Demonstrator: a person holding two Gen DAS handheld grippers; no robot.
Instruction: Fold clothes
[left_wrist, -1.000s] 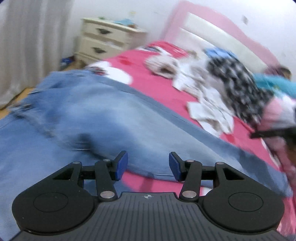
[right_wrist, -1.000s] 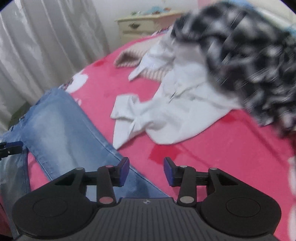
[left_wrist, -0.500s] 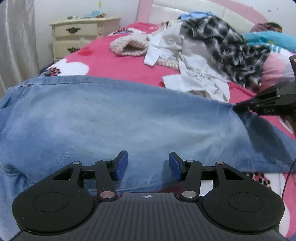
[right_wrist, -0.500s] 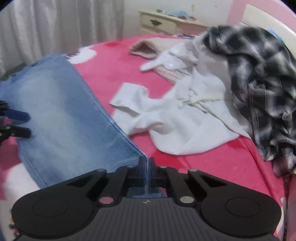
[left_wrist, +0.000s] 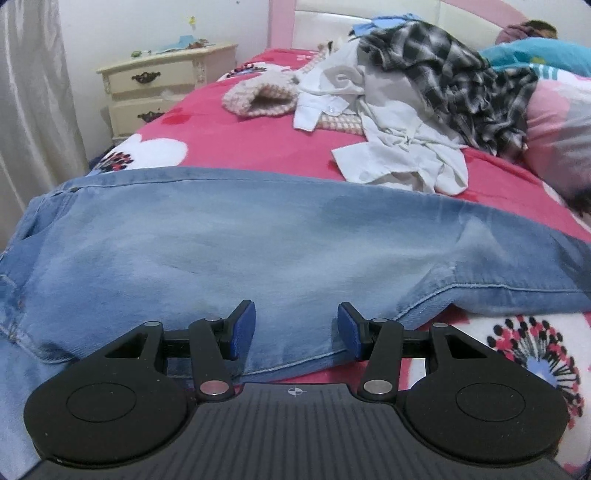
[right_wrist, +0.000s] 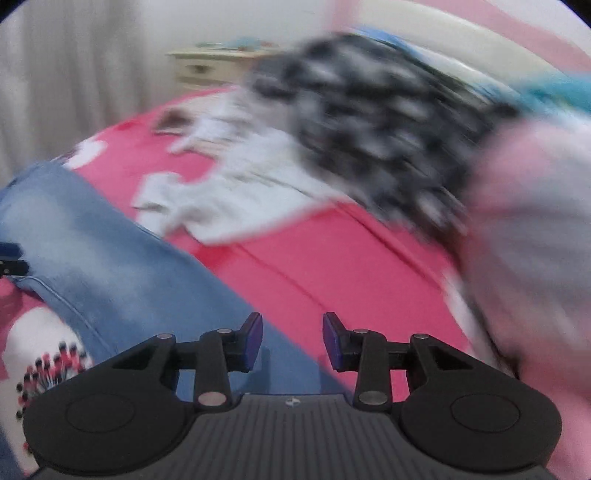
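Note:
Light blue jeans (left_wrist: 240, 243) lie folded lengthwise across the pink bed, spanning the left wrist view. My left gripper (left_wrist: 296, 328) is open, its blue pads just above the jeans' near edge, holding nothing. My right gripper (right_wrist: 291, 341) is open and empty over the leg end of the jeans (right_wrist: 85, 243); that view is blurred by motion. The left gripper's tip (right_wrist: 9, 258) shows at the left edge of the right wrist view.
A pile of clothes lies behind the jeans: a white shirt (left_wrist: 402, 158), a black-and-white plaid shirt (left_wrist: 450, 81), a pink knit piece (left_wrist: 258, 99). A pink pillow (left_wrist: 561, 136) is at the right. A cream nightstand (left_wrist: 162, 88) and curtain stand at the left.
The right gripper, shut on the jeans' leg end half a second ago, has opened and let go, and is swinging away. The left gripper stays open and has settled squarely facing the jeans.

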